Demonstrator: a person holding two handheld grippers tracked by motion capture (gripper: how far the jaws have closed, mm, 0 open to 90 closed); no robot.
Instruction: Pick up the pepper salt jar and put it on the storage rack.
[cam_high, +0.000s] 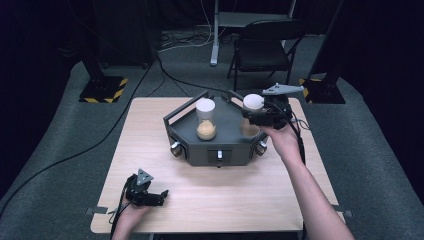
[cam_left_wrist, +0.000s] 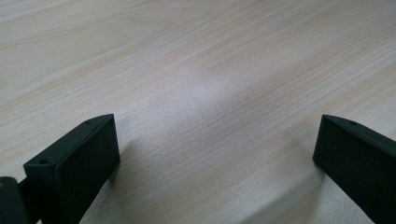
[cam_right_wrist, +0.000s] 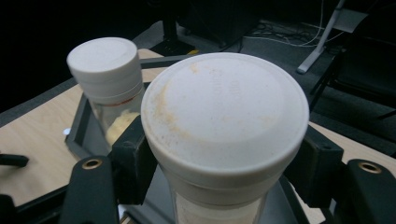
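The wooden surface (cam_high: 150, 150) carries a dark six-sided tray (cam_high: 225, 150) with raised rails and small knobs along its front wall; the tray sits at the far middle of the surface. Behind the surface, on the grey floor, stands a black folding chair (cam_high: 262, 50); black cables run across the floor beside it.

Two clear jars with white screw lids occupy the tray; both contain a tan powder. The left jar (cam_high: 206, 119) stands upright near the tray's centre, free of any contact. The right jar (cam_high: 251, 112) is at the tray's right side; whether its base touches the tray floor cannot be determined.

The right tongs (cam_high: 252, 116) pinch the right jar just below its lid (cam_right_wrist: 224, 112); in the right gripper view, a black jaw presses against each side of the jar neck, and the lid bears faint tan smears.

The left tongs (cam_high: 162, 195) rest on the near left of the surface, well apart from the tray; their jaws are spread wide, with bare wood (cam_left_wrist: 210, 93) between them.
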